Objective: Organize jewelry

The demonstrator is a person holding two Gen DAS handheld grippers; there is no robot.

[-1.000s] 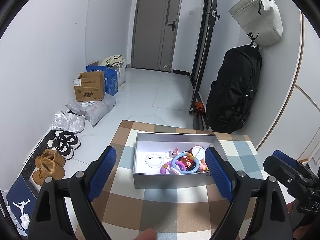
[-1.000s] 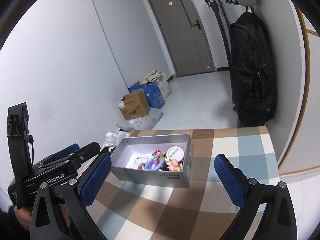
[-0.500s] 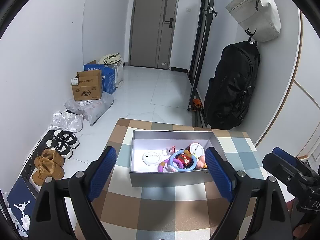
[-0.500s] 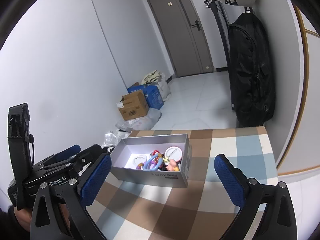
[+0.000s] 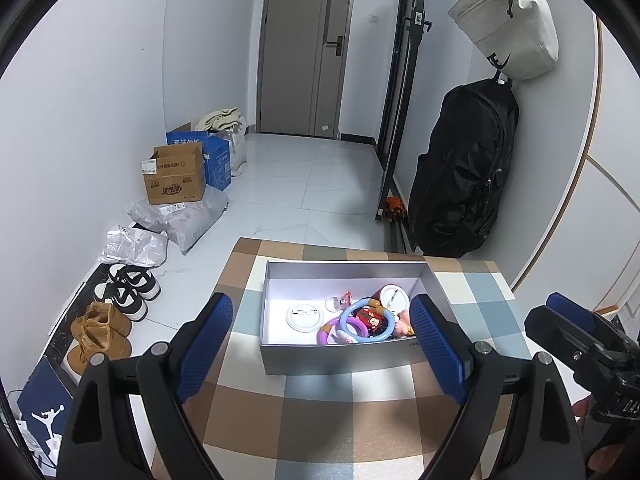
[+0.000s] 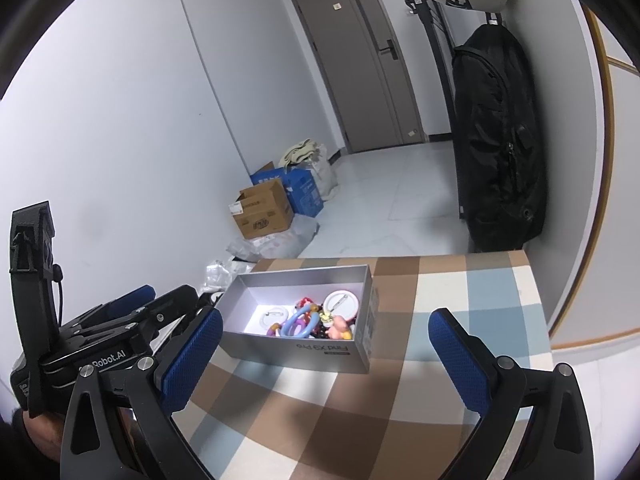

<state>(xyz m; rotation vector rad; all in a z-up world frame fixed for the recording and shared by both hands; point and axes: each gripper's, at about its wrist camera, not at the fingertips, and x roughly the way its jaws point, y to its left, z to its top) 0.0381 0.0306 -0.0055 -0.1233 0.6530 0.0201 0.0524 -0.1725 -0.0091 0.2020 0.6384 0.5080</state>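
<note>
Left wrist view. Item: grey box [image 5: 340, 358], lidless, set on the checked tablecloth [image 5: 320, 420], at 12 o'clock of the left gripper [image 5: 322, 346]. Contents: all visible jewelry is held inside — a white round badge [image 5: 305, 317] toward 9 o'clock of the box floor; a blue ring [image 5: 366, 320], a purple ring [image 5: 330, 330] and a second white badge [image 5: 394, 297] heaped toward 3 o'clock. No piece is seen on the cloth. Jaws are spread wide, nothing between them. The right gripper [image 5: 576, 324] is seen at 3 o'clock.

Right wrist view. Same box [image 6: 300, 350] at 11 o'clock of the right gripper [image 6: 324, 344]; jaws released and empty. The left gripper [image 6: 132, 300] is seen at 9 o'clock.

Status: pieces are gathered in the box, though tangled in one heap. The scene fits either a collection already made or a sorting yet to come; this cannot be settled.
</note>
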